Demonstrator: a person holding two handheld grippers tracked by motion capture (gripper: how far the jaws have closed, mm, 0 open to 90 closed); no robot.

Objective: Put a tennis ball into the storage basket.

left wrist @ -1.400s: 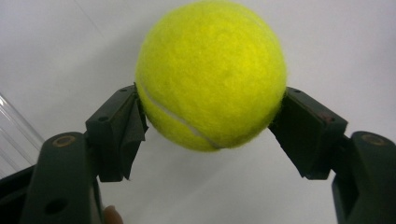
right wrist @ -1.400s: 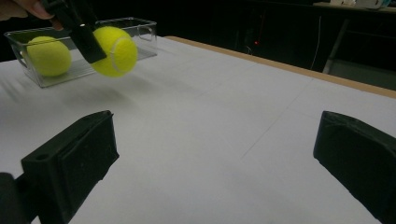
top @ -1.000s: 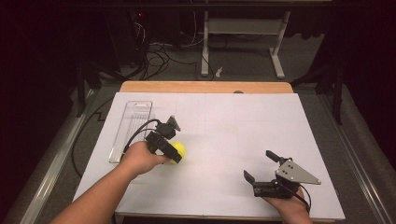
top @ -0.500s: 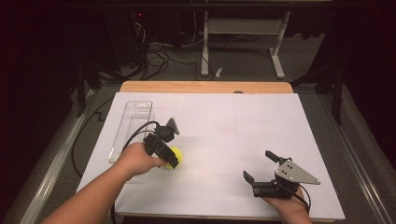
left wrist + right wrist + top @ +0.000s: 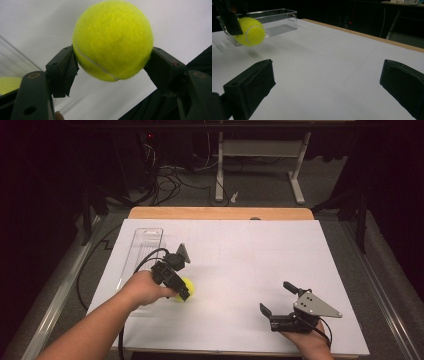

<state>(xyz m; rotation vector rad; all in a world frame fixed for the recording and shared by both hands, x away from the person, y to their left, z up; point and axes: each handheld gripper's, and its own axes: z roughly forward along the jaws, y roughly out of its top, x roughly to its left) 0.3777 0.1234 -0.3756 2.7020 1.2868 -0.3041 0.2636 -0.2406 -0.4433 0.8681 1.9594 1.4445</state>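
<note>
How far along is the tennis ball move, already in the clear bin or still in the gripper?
Done: the left gripper has the tennis ball clamped between both pads, and the right gripper view shows it lifted off the white table. In hand: carrying it beside the clear bin. Left: likely placing it in the bin and releasing. The right gripper rests open, holding nothing.

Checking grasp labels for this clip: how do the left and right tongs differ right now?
The left tongs are shut on the ball, pads against both of its sides; the right tongs are open with nothing between them. The left tongs sit beside the clear tray, with the ball off the table in the right gripper view; the right tongs sit low near the table's near edge. Both have black jaws and are hand-held.
</note>
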